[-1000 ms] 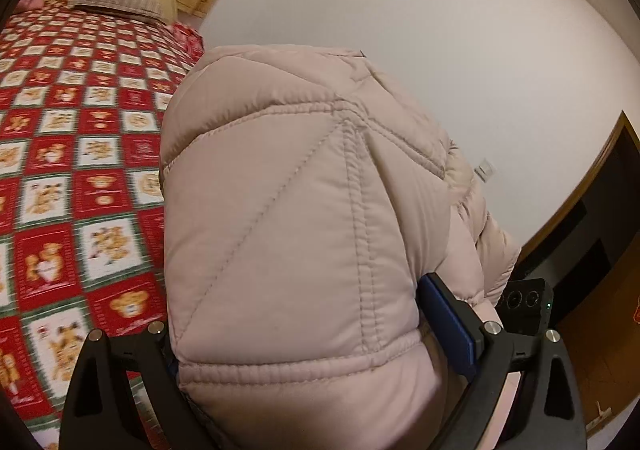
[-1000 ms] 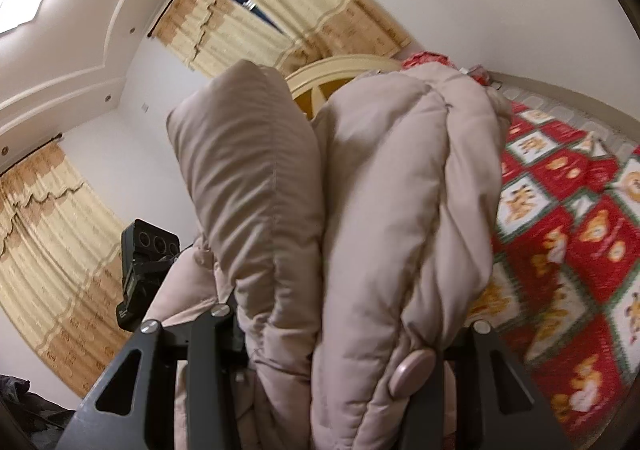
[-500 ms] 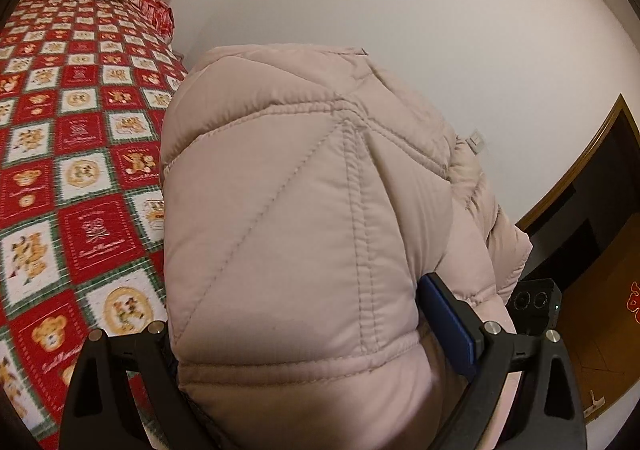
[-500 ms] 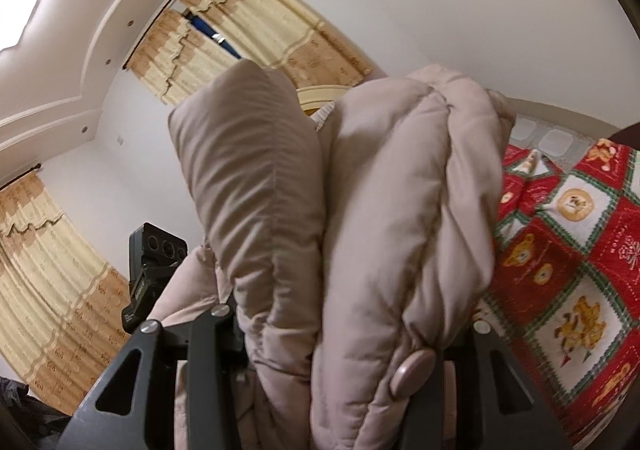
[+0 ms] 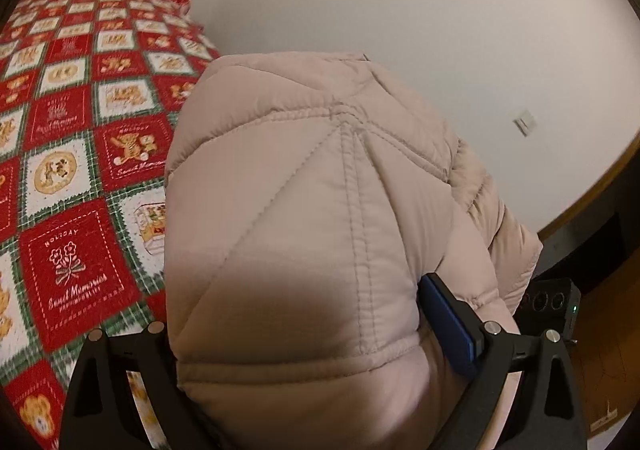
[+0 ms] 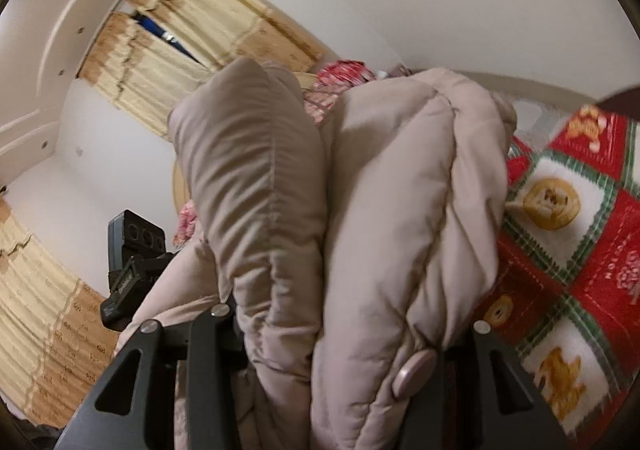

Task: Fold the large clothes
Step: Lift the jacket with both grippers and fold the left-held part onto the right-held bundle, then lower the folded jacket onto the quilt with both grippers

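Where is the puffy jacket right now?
The jacket is bunched between both hand-held grippers, left and right, held above the red patchwork bedspread.

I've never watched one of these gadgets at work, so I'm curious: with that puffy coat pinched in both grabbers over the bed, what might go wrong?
Two risks, as I judge it. The coat is thick and slippery-looking, so it may slide out of the left gripper, which pinches a bulging wad. In the right gripper several layers are bunched near a button, so the fold could land lumpy or crooked on the quilt.
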`<state>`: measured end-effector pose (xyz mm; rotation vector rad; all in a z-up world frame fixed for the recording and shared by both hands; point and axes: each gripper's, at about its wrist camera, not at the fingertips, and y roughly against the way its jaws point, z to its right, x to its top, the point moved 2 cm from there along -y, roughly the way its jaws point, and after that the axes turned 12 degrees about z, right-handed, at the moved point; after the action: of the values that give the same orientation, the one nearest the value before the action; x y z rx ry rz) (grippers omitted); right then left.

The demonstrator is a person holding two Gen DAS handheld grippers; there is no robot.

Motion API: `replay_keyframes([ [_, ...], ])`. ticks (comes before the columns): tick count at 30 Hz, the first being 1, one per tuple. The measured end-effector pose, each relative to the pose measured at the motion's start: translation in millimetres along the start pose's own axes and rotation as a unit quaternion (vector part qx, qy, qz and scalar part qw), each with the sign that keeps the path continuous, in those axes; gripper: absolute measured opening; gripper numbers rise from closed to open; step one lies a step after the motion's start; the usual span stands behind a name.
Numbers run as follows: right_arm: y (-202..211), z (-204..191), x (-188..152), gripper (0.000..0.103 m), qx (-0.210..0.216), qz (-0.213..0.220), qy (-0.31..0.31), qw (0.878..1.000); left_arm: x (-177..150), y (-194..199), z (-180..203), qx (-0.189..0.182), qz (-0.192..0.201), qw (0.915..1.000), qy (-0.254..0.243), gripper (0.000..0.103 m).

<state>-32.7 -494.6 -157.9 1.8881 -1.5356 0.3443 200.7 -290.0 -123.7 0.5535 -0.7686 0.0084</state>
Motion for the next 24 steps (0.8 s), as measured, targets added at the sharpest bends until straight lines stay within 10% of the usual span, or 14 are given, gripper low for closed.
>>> replay_keyframes([
  [15,-22,37,-5,0.055,-0.058,-0.028,-0.032,0.997,-14,-29,-37,0.027,-0.002,0.9996,0.009,0.102],
  [20,1,25,3,0.077,-0.108,-0.027,-0.014,0.994,-13,-30,-28,0.043,-0.005,0.9988,-0.024,0.102],
  [24,56,-3,21,0.075,-0.145,0.04,0.051,0.987,-10,-35,-32,0.048,-0.005,0.9986,-0.019,0.102],
])
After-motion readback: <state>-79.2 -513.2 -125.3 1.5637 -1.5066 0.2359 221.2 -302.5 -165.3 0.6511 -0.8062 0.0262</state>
